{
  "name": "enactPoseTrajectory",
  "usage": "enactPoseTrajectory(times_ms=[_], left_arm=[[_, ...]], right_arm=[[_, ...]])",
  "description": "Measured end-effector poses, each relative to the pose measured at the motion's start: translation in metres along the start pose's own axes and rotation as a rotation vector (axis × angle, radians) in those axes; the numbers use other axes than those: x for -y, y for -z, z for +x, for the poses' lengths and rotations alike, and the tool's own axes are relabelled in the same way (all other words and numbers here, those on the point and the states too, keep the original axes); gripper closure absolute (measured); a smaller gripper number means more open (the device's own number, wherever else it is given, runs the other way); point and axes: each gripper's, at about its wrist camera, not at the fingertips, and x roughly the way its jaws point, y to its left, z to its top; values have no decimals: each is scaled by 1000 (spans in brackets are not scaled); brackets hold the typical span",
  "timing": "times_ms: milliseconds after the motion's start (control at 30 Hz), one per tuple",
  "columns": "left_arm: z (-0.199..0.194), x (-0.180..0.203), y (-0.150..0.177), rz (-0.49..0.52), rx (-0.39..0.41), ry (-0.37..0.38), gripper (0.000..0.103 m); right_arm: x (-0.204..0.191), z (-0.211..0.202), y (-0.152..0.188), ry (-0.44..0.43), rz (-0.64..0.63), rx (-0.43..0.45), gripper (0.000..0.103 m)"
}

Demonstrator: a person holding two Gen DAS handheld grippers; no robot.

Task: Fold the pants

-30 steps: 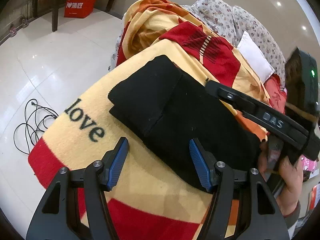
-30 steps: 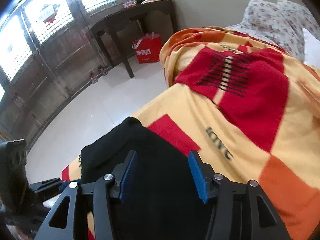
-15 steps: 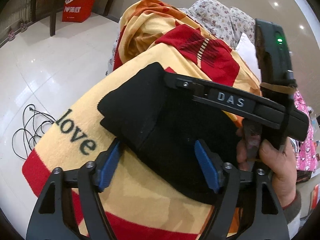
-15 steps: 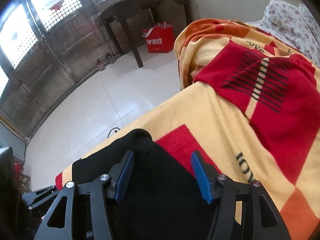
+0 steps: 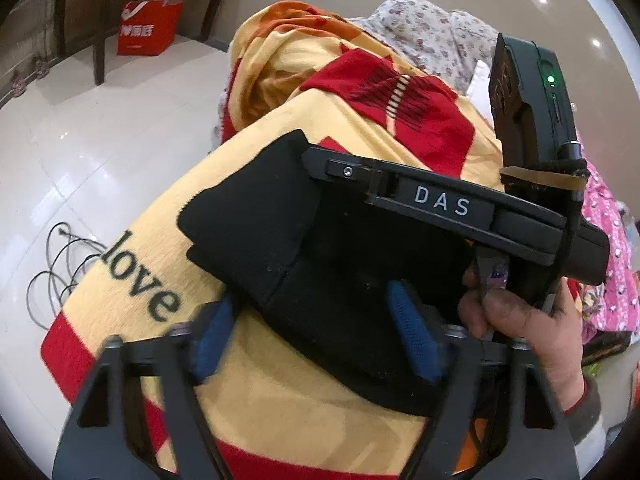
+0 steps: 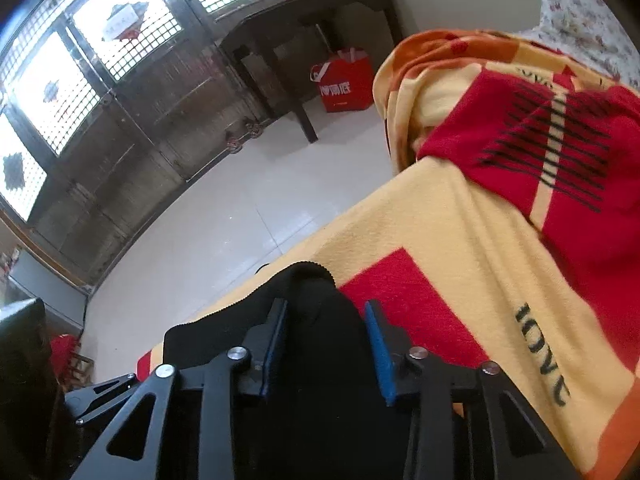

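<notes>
The black pants [image 5: 280, 232] lie folded into a thick bundle on the yellow and red blanket [image 5: 132, 280]. My left gripper [image 5: 312, 332] is open at the bundle's near edge, its jaws straddling the fabric with one blue pad [image 5: 408, 332] over the cloth. My right gripper [image 6: 326, 344] is partly closed over the top of the pants [image 6: 312, 300], its blue pads [image 6: 376, 344] apart with fabric between them. The right gripper's body [image 5: 440, 204] crosses above the pants in the left wrist view, held by a hand [image 5: 532, 320].
The blanket covers a bed with floral bedding [image 5: 432, 36] at the far end and pink cloth [image 5: 608, 264] at the right. A cable [image 5: 64, 264] lies on the white floor. A red bag [image 6: 344, 84] stands under a dark table [image 6: 304, 20].
Both grippers have moved in onto the folded pants. The right gripper has swung across over the bundle and its jaws have narrowed. The left gripper has pushed forward against the near edge.
</notes>
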Motion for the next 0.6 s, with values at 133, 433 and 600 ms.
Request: enactPoseTrajectory(times_ms=[133, 433, 600], left_arm=[[-2, -6, -5, -35, 2, 50, 79], [-49, 55, -3, 204, 170, 144, 85], [-60, 113, 16, 390, 211, 204, 85]], right_arm=[[1, -13, 1, -11, 24, 49, 81], [19, -103, 17, -51, 187, 254, 91], [49, -188, 55, 52, 375, 399, 87]])
